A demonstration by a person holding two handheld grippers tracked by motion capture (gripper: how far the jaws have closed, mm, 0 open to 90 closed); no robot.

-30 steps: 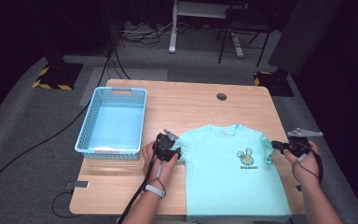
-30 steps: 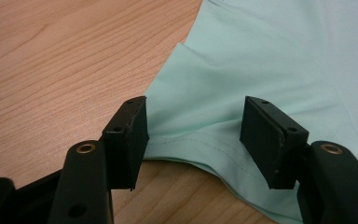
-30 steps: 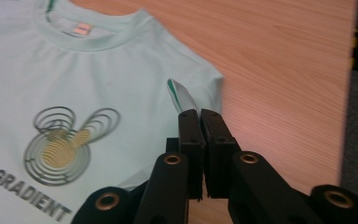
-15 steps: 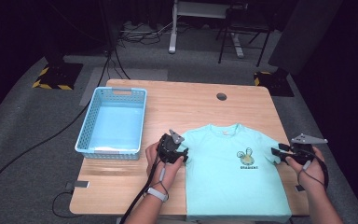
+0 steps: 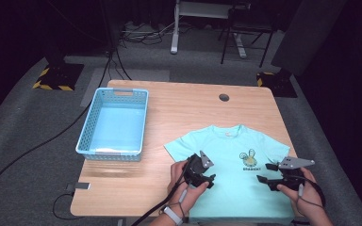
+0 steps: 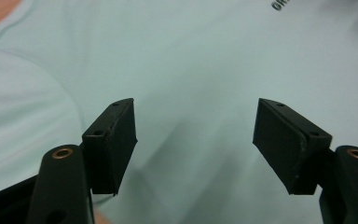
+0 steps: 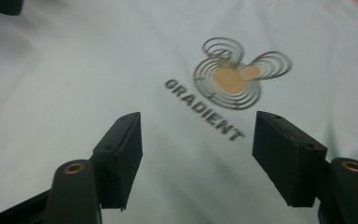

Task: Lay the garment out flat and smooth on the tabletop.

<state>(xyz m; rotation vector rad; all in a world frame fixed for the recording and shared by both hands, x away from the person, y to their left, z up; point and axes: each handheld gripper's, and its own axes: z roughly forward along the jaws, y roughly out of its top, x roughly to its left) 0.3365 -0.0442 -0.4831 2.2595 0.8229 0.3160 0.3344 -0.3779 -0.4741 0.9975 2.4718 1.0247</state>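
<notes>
A mint-green T-shirt (image 5: pixel 231 165) lies flat, front up, on the near right part of the wooden table (image 5: pixel 188 108). Its chest carries a small ringed logo (image 5: pixel 250 157) with the word GRADIENT (image 7: pixel 204 115) under it. My left gripper (image 5: pixel 210 179) hovers over the shirt's left side, jaws wide apart with only cloth (image 6: pixel 191 84) beneath them. My right gripper (image 5: pixel 264 181) hangs above the shirt's right side, just below the logo (image 7: pixel 237 77), also open and holding nothing.
A light blue plastic basket (image 5: pixel 114 123) stands on the left half of the table, with nothing in it. A round cable hole (image 5: pixel 224 97) sits near the far edge. Cables trail across the grey floor at left.
Both grippers have slid toward the near edge of the table along the shirt's sides, and inward over the cloth. The shirt lies as before.
</notes>
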